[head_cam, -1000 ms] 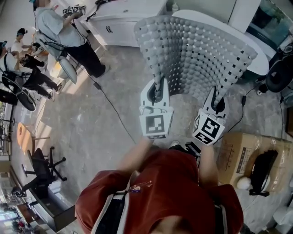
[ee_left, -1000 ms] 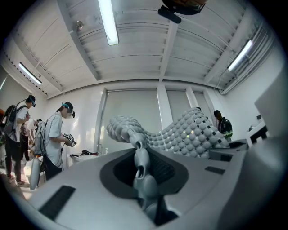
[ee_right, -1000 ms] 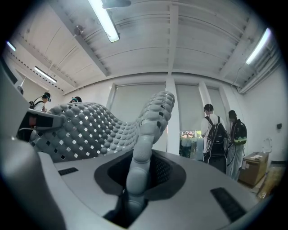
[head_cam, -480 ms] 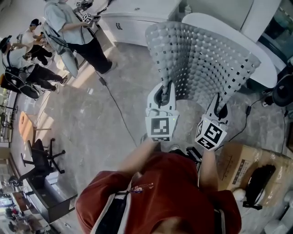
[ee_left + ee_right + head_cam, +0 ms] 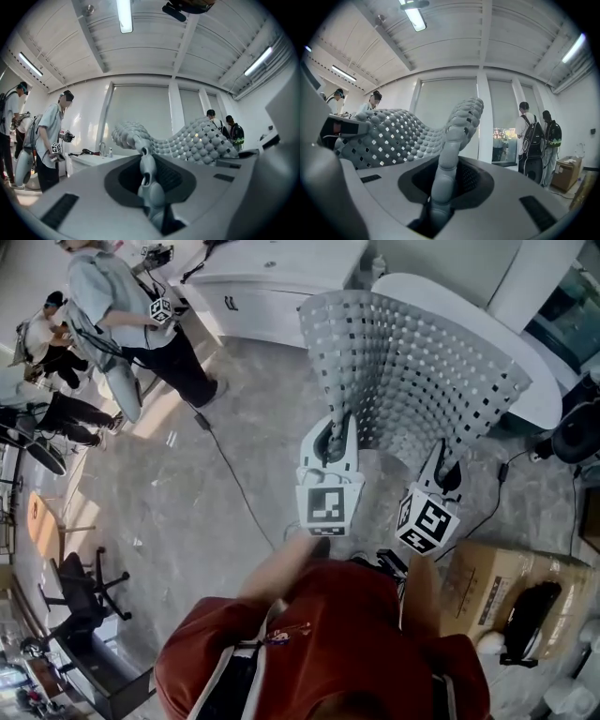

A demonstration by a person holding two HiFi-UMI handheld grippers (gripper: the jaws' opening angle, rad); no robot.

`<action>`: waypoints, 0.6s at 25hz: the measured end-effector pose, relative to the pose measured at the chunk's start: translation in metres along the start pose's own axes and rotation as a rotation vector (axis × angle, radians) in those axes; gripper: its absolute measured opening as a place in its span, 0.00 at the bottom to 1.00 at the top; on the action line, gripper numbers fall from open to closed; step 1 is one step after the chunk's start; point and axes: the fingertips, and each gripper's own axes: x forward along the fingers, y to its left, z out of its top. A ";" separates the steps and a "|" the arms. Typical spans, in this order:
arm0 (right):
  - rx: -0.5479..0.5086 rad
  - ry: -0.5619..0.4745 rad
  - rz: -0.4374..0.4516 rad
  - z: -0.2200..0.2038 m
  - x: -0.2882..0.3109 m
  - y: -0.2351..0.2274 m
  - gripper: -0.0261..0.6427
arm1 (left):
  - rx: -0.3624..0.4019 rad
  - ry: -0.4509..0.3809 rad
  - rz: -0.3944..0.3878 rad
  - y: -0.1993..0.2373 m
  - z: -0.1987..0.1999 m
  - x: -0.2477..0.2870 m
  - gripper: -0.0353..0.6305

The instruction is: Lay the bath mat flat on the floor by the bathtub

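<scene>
**A:** Where's the mat rn?

**B:** The grey knobbly rubber bath mat w/ square holes (image 5: 412, 362) is up in the air, bowed, btwn the person and the white bathtub (image 5: 450, 294) at the far right. No part of it looks to be on the floor yet.

**A:** Grips?

**B:** The left gripper (image 5: 332, 430) is clenched on the mat's near edge. The right gripper (image 5: 444, 456) pinches the same edge further right. Both gripper views show a fold of mat squeezed btwn the jaws.

**A:** How to lay it well?

**B:** IMO lower both hands together, level, so the free edge meets the grey marbled floor (image 5: 187, 493) first, by the tub. Then draw the near edge back to flatten the bow, set it down, and only then let go. Mind the black cable (image 5: 489, 486) & the cardboard box (image 5: 487, 573) at near right, so the mat doesn't land on them.
</scene>
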 end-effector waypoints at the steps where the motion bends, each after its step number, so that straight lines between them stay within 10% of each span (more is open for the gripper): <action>1: 0.002 0.005 -0.006 -0.001 0.005 0.005 0.16 | 0.002 0.001 -0.007 0.005 -0.001 0.005 0.14; 15: -0.013 0.085 -0.126 -0.013 0.069 0.083 0.16 | -0.028 0.052 -0.108 0.105 -0.033 0.071 0.13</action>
